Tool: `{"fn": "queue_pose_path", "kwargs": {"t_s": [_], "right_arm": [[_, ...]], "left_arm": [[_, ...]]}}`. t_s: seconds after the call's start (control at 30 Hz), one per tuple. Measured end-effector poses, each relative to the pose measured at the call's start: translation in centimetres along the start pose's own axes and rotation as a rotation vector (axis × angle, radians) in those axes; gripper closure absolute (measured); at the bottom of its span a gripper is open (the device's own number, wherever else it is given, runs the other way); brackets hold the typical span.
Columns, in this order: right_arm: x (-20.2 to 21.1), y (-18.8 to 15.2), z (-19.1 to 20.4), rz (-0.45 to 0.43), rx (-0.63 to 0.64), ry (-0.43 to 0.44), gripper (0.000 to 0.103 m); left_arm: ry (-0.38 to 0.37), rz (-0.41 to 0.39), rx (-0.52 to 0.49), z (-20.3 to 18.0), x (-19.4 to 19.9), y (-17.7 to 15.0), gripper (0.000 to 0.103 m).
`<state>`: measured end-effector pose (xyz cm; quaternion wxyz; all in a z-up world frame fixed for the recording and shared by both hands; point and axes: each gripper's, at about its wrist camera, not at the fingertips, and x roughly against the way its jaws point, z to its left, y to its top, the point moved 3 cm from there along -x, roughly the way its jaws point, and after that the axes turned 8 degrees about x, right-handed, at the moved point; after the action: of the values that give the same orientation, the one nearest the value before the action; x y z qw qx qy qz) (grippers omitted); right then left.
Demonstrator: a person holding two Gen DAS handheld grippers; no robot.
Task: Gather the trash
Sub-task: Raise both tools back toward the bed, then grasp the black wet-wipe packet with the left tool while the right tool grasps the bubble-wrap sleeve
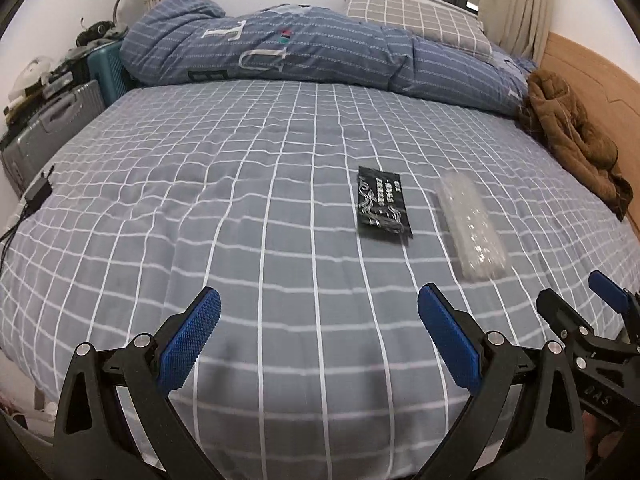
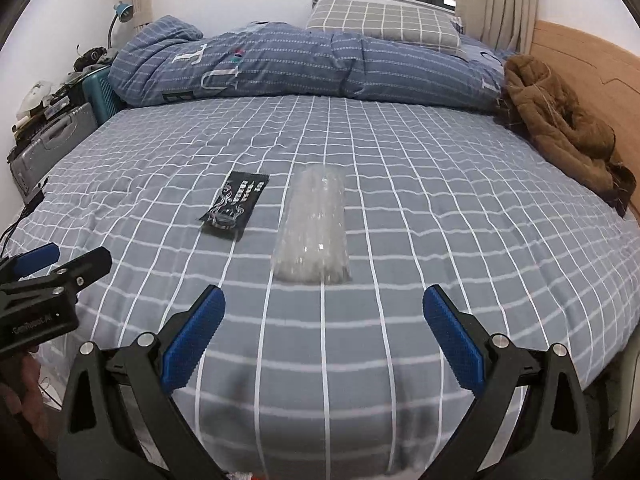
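Note:
A black printed wrapper (image 1: 383, 203) (image 2: 236, 204) lies flat on the grey checked bed. A clear crinkled plastic package (image 1: 471, 226) (image 2: 314, 228) lies just to its right. My left gripper (image 1: 319, 306) is open and empty, hovering over the near part of the bed, short of the wrapper. My right gripper (image 2: 324, 306) is open and empty, with the clear package straight ahead just beyond its fingertips. Each gripper shows at the edge of the other's view: the right one (image 1: 576, 300), the left one (image 2: 60, 258).
A folded blue quilt (image 1: 304, 48) and a checked pillow (image 1: 416, 20) lie at the far side of the bed. A brown jacket (image 1: 568, 132) lies by the wooden headboard (image 1: 592, 68) on the right. Suitcases (image 1: 48, 128) stand at the left. A black charger (image 1: 38, 192) lies on the left edge.

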<state>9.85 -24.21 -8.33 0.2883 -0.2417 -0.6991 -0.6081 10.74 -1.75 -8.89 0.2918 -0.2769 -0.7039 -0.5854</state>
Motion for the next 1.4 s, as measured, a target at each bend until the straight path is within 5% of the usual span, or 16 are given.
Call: {"fn": "queue_pose_path", "kwargs": {"t_s": [0.5,0.8,0.97,1.4], "right_arm": [[-8.7,3.1,0.0,0.081,0.007,0.008,0.013],[-11.6,3.0,0.6,0.151,0.015,0.045,0.045],[-11.3,3.1,1.0,0.144,0.038,0.062,0.085],[-8.2,4.4,-4.0,0.078,-0.003,0.022,0.087]], "left_arm": [[-0.011,0.031,-0.023,-0.8,-4.9,3.3,0.006],[-0.02,0.042,-0.038,-2.0,-6.6,4.2,0.006],[-0.03,0.053,-0.043,-3.1,-7.6,4.5,0.006],[-0.008,0.095,-0.044,-6.1,-12.5,4.9,0.007]]}}
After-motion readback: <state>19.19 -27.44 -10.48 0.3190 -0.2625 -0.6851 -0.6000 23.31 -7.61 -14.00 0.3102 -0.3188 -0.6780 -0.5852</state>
